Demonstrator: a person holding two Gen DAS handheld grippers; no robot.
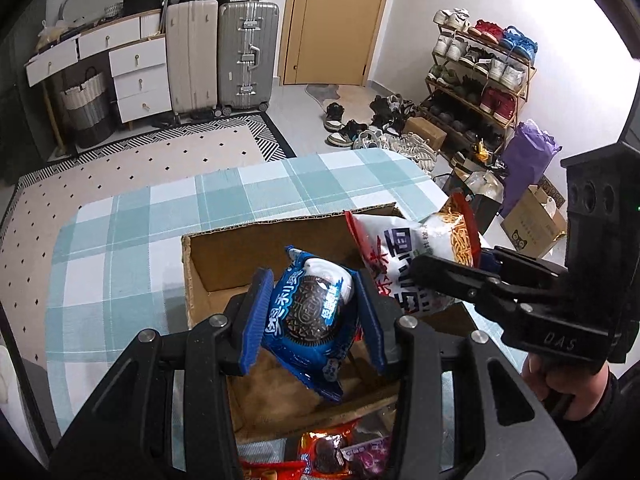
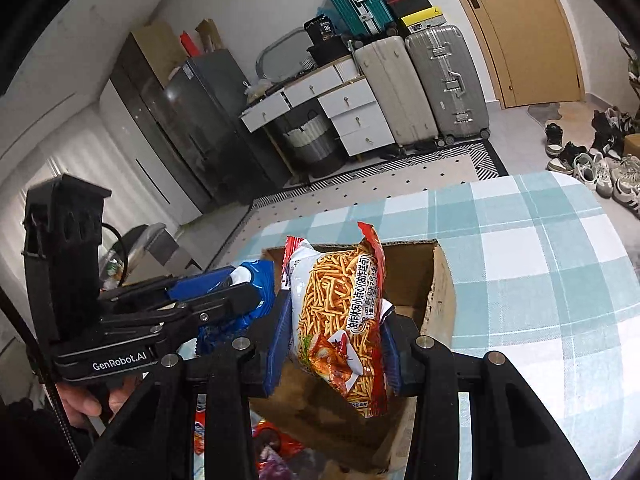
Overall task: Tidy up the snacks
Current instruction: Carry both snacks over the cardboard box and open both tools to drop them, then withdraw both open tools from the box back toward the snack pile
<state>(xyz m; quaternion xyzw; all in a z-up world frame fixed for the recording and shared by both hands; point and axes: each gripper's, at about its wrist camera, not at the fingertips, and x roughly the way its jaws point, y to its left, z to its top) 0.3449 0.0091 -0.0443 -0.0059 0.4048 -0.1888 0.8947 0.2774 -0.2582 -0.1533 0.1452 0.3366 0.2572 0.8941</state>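
Fingers [image 1: 256, 320] pinch cookie pack [image 1: 310, 312] and noodle bag [image 2: 340, 312] above checked tablecloth [image 1: 132, 224], suitcases [image 1: 224, 56] behind.

Even, soft indoor light, mostly sharp; strong fisheye bending with black corners, faint glare on the wardrobe [image 2: 180, 96]

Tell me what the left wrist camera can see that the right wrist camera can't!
Only the left wrist view shows the shoe rack and the purple bag. Only the right wrist view shows the dark fridge. Both show the cardboard box, the checked tablecloth, the left gripper shut on the blue cookie pack, the right gripper shut on the noodle snack bag, and the suitcases.
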